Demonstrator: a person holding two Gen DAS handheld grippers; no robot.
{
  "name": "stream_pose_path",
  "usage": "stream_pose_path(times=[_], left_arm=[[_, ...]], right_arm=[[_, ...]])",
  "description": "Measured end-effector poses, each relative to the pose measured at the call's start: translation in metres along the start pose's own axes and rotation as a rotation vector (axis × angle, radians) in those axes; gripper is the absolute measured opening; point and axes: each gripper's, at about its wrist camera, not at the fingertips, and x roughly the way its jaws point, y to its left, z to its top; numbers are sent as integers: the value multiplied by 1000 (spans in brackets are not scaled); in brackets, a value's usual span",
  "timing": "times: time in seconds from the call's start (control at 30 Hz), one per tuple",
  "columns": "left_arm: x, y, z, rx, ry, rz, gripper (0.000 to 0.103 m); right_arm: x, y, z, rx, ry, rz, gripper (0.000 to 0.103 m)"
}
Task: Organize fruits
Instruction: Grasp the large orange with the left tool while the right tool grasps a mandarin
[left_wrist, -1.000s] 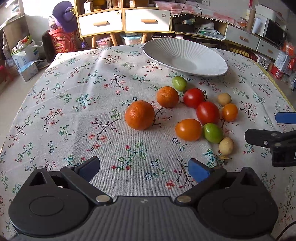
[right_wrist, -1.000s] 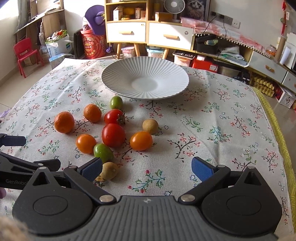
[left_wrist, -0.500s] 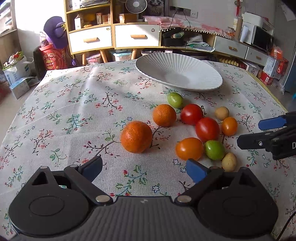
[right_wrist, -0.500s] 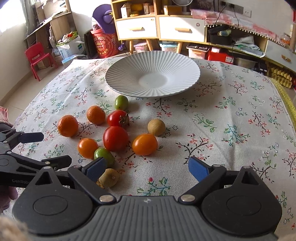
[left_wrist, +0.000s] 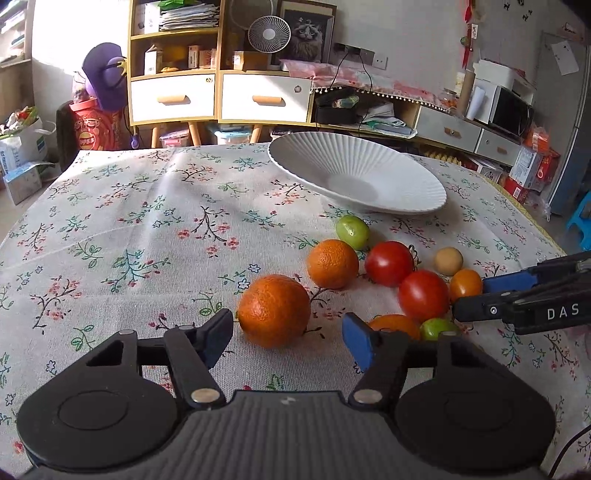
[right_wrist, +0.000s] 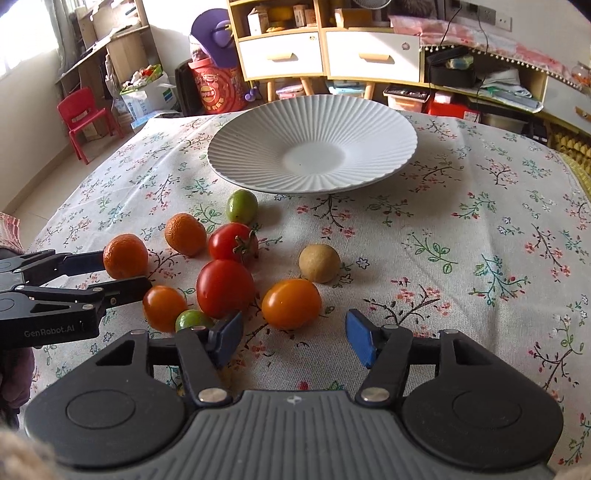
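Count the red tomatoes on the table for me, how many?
2. One red tomato, with a stem, lies near the green fruit; the other red tomato sits just in front of it. None looks hidden.

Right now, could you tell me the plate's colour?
White, with fine radial ribs; right wrist view shows it best.

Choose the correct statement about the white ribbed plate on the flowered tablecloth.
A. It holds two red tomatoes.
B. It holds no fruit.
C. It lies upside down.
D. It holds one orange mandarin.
B: the white ribbed plate shows only its bare hollow, while all the fruit, such as the red tomato, lies on the flowered tablecloth in front of it.
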Motion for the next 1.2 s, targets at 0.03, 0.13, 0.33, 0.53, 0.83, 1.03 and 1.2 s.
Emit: stream_pose_path(times=[0.03, 0.13, 0.33, 0.53, 0.83, 1.03, 1.2], left_arm=[[1, 2, -1, -7, 1, -7, 52], [3, 5, -2, -20, -5, -8, 43], [2, 9, -1, -36, -8, -7, 34], [1, 8, 2, -38, 13, -2, 33], [-5, 4, 17, -72, 7, -31, 32], [-9, -4, 33, -74, -32, -34, 32], [-10, -15, 47, -52, -57, -44, 32]], right_arm=[[0, 0, 0, -4, -5, -1, 52], [0, -1, 1, -9, -17, -4, 46], [2, 0, 1, -23, -27, -5, 33], [0, 1, 2, -34, -28, -14, 31], [-5, 5, 9, -18, -41, -12, 31], [-10, 9, 24, -15, -78, -1, 31], [-12, 8, 37, -24, -114, -3, 31]])
